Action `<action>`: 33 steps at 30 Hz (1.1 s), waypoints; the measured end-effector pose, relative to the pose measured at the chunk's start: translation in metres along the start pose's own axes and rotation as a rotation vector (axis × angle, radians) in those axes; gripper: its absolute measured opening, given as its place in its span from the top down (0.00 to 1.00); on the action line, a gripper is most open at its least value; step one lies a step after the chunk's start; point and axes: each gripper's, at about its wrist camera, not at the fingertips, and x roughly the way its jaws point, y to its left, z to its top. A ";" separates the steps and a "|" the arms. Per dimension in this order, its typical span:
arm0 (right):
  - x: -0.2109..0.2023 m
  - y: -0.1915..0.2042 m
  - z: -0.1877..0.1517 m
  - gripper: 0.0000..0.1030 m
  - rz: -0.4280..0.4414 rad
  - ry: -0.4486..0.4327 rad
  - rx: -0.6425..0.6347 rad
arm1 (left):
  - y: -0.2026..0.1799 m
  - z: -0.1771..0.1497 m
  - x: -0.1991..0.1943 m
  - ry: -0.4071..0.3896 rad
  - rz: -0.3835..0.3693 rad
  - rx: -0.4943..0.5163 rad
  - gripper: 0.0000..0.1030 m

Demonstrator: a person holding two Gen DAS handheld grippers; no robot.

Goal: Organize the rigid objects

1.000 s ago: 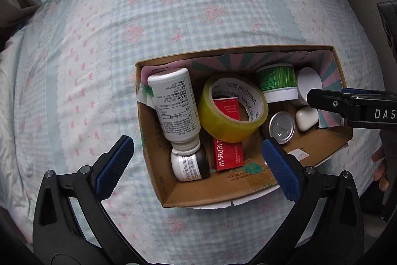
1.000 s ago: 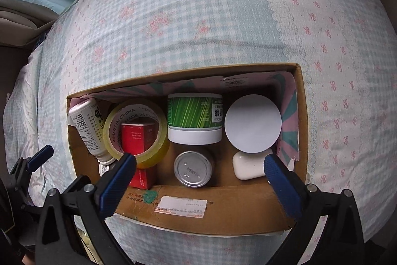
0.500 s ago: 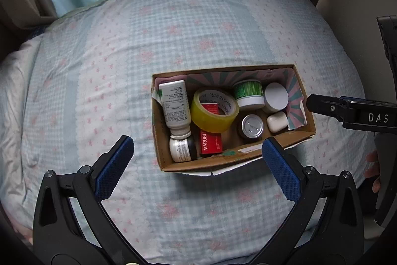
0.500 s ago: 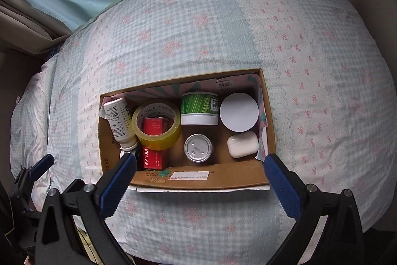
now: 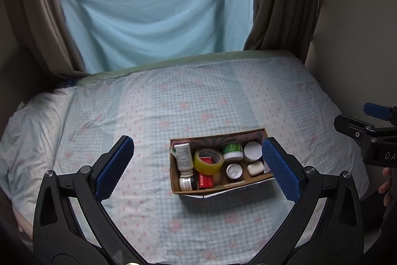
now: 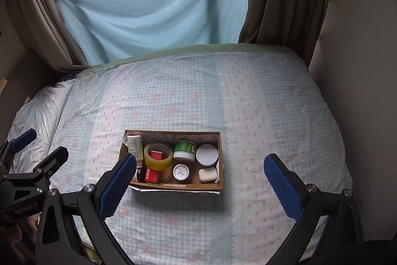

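Bed (image 6: 248, 96) with pale checked sheet below a curtained window, cardboard box (image 6: 173, 186) of small rigid items sat near its front edge, bare sheet all round, left gripper (image 5: 197, 163) and right gripper (image 6: 199, 173) jaws were wide open, empty.

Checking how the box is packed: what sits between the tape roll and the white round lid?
The green-striped jar stands between the tape roll and the white round lid, clearest in the right wrist view.
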 end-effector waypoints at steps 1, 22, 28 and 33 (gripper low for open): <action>-0.014 -0.004 0.002 0.01 0.002 -0.028 -0.001 | -0.003 0.004 -0.016 -0.040 -0.006 -0.013 0.00; -0.139 -0.067 -0.023 0.01 -0.085 -0.325 -0.027 | -0.073 -0.010 -0.121 -0.302 0.006 -0.088 0.00; -0.143 -0.070 -0.025 0.01 -0.075 -0.337 -0.031 | -0.078 -0.013 -0.126 -0.304 0.011 -0.089 0.00; -0.144 -0.071 -0.026 0.01 -0.065 -0.341 -0.028 | -0.077 -0.014 -0.128 -0.303 0.014 -0.096 0.00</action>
